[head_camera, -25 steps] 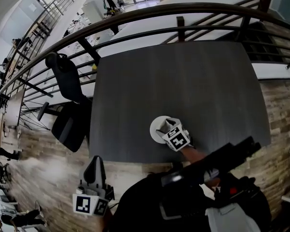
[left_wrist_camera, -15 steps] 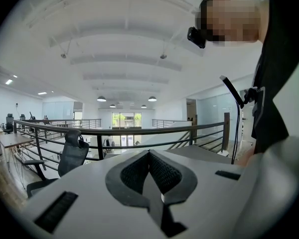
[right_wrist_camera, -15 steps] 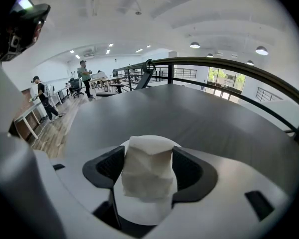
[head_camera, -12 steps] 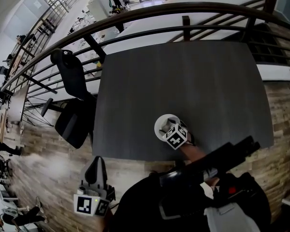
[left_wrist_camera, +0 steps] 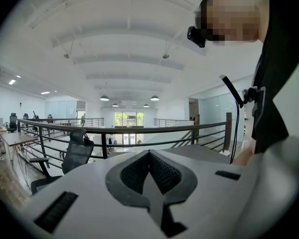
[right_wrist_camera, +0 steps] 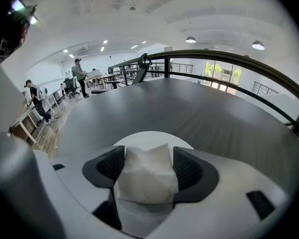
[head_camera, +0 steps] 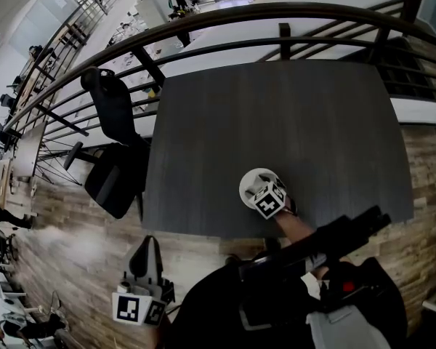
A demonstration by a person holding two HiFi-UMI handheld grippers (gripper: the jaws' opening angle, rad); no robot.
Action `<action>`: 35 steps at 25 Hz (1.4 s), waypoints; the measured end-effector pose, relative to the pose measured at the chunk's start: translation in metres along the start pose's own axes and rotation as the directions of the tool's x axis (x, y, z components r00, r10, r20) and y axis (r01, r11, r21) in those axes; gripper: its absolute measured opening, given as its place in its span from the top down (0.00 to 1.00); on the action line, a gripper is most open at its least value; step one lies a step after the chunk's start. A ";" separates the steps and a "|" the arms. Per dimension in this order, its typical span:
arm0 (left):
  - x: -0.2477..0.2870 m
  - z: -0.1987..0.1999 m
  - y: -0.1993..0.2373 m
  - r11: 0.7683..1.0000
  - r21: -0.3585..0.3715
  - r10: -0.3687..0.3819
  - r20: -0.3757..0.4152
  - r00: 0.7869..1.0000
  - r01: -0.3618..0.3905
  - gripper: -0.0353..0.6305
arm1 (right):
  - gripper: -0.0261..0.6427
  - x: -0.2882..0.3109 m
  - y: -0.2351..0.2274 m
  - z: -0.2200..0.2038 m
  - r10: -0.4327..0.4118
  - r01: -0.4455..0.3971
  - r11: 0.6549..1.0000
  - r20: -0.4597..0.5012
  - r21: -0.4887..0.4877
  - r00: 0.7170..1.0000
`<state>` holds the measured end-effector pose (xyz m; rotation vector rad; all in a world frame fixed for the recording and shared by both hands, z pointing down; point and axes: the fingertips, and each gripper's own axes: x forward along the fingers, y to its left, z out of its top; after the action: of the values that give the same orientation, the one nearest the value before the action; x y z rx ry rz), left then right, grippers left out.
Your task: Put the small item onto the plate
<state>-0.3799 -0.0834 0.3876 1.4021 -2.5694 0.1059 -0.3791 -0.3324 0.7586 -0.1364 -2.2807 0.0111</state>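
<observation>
The right gripper point(right_wrist_camera: 148, 156) clamps the small white item point(right_wrist_camera: 145, 178) between its jaws, over the white plate point(right_wrist_camera: 152, 137) — at the dark table's point(head_camera: 276, 122) 6 o'clock edge. The left gripper point(left_wrist_camera: 149, 158), jaws pressed together on nothing, hangs off the table toward 7 o'clock — over the wood floor point(head_camera: 80, 246).

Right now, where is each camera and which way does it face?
Head view: on the head, steeply down at table, plate, right gripper; forearm shows.
Left gripper view: on left gripper, toward the railing; jaws together, torso beside.
Right gripper view: along jaws holding white item, over plate.
Shared: plate, in head and right gripper views.
</observation>
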 end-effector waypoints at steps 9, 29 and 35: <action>-0.013 -0.005 0.012 1.000 0.000 -0.015 0.019 1.000 0.015 0.94 | 0.50 0.004 0.006 -0.008 0.040 -0.037 0.997 -0.045 0.064 0.998; -0.037 -0.019 0.011 0.966 -0.014 -0.255 0.092 0.963 0.257 0.94 | 0.65 -0.191 0.063 0.104 -0.179 0.069 0.970 0.495 0.233 0.850; -0.041 -0.020 0.006 0.930 -0.021 -0.361 0.110 0.926 0.366 0.94 | 0.77 -0.259 0.088 0.130 -0.241 0.114 0.962 0.577 0.248 0.780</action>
<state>-0.3602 -0.0429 0.3984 1.8848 -2.3214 -0.0813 -0.3009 -0.2669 0.4735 0.2296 -2.9100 0.2140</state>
